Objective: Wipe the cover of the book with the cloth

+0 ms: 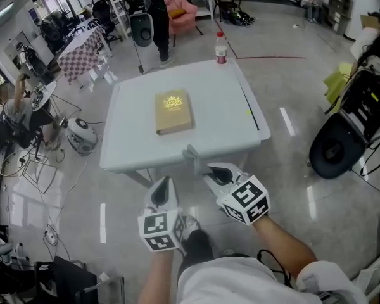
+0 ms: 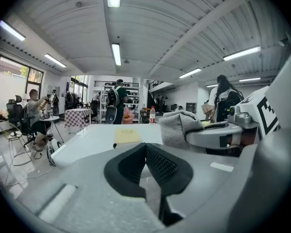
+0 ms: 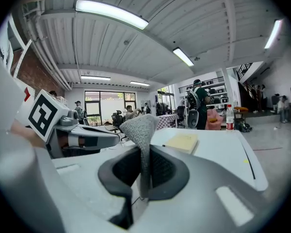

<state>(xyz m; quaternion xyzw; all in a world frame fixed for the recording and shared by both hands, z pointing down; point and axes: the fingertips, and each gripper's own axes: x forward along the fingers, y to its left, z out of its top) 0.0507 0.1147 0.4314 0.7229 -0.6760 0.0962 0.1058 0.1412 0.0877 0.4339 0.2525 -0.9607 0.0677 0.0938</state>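
The cloth [image 1: 191, 157] is being gripped between the closed jaws of the right gripper [image 1: 206, 171], which is being held just short of the near edge of the table [image 1: 221, 122]. The left gripper [image 1: 164, 183] is being held beside it, its jaws pressed together on nothing. The book [image 1: 174, 113] is lying flat, cover up, near the middle of the table, well apart from both grippers. The approach is judged to be the step in hand, and no wiping is being done yet. For the next move, the cloth is likely needing to be carried forward and lowered flat onto the cover.
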